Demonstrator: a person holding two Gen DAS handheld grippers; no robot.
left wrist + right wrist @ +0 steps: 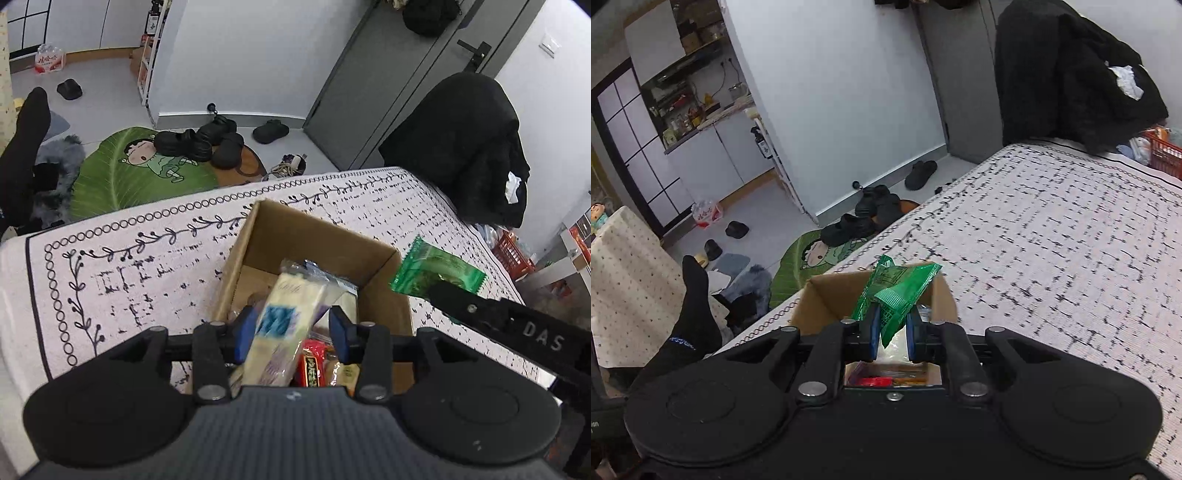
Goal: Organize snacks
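The left gripper [293,321] is pinching a pale-yellow, blue-labelled flat snack packet [284,314] over the open brown cardboard box [317,236], jaws closed on its sides. The right gripper [892,326] is clamping a crinkly green plastic snack pouch [895,291], at the box's 3 o'clock in the left view. Both packets are hanging loosely and risk slipping or fouling one another. The box's contents are lying mostly hidden.

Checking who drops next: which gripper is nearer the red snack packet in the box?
Left. The left gripper hangs directly above the red snack packet; the right gripper, holding a green packet, sits off toward the box's right edge.
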